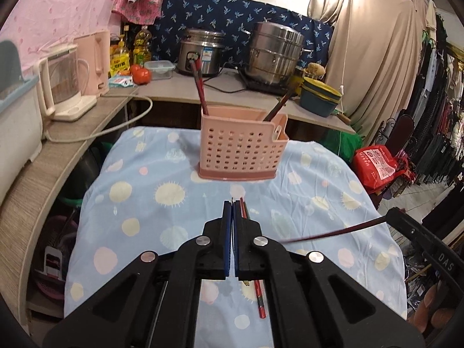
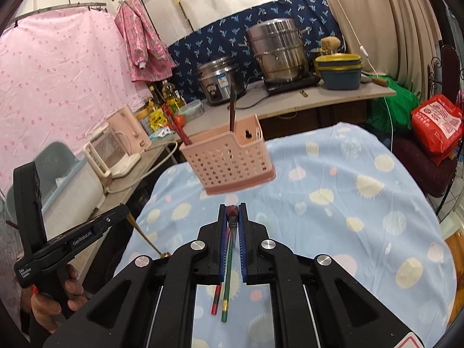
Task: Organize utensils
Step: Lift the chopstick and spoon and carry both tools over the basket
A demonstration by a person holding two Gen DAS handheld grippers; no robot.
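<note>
The left tool (image 1: 233,203) is squeezed together, while the right tool (image 2: 233,206) clamps a chopstick (image 2: 227,287). The pink basket (image 2: 229,159) sits at 12 o'clock.

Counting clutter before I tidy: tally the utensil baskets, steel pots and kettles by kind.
Pink perforated plastic utensil basket: 1
Steel pots: 2, round rice cooker, tall stacked steamer
Kettles: 2, clear glass kettle, pink plastic kettle
Total: 5
</note>
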